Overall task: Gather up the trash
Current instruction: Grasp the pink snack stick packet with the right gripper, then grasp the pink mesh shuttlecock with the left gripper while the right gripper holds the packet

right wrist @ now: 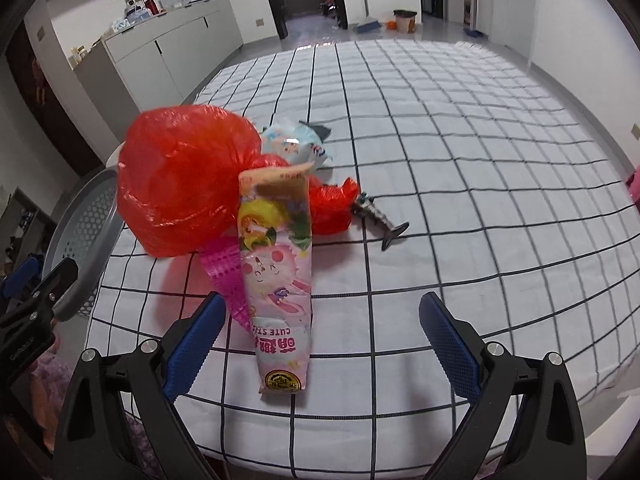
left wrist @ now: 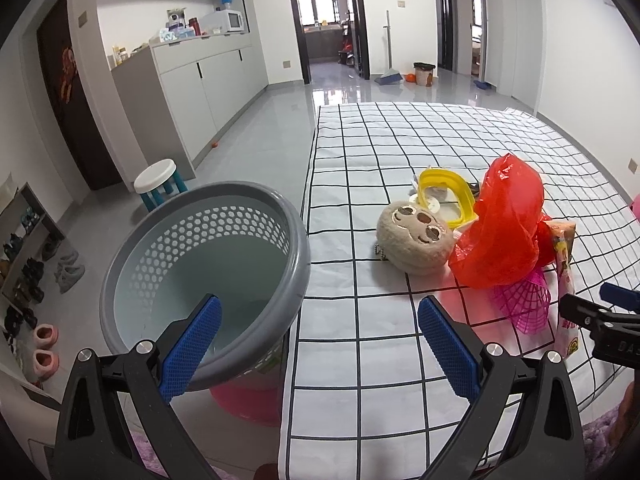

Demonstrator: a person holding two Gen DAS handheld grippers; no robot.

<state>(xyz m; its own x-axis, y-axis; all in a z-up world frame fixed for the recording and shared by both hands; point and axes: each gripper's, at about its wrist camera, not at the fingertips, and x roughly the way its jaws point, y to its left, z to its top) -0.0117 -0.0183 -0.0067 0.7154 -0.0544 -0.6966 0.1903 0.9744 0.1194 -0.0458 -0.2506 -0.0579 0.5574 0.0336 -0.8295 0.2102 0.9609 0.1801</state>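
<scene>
A red plastic bag (left wrist: 506, 228) (right wrist: 184, 176) lies crumpled on the checked bed. A pink snack wrapper (right wrist: 278, 280) (left wrist: 566, 292) leans against it, with a pink mesh net (left wrist: 524, 304) (right wrist: 226, 280) beneath. My left gripper (left wrist: 320, 344) is open and empty, between the grey perforated basket (left wrist: 248, 196) and the bed. My right gripper (right wrist: 320, 344) is open and empty, its jaws either side of the wrapper's near end. The basket rim also shows in the right wrist view (right wrist: 86, 224).
A beige plush sloth (left wrist: 414, 238), a yellow frame (left wrist: 444, 196), a pale blue packet (right wrist: 298, 146) and a dark fish-shaped toy (right wrist: 378, 218) lie on the bed (right wrist: 480, 160). A white stool (left wrist: 158, 180), cabinets and a shoe rack (left wrist: 24, 264) stand left.
</scene>
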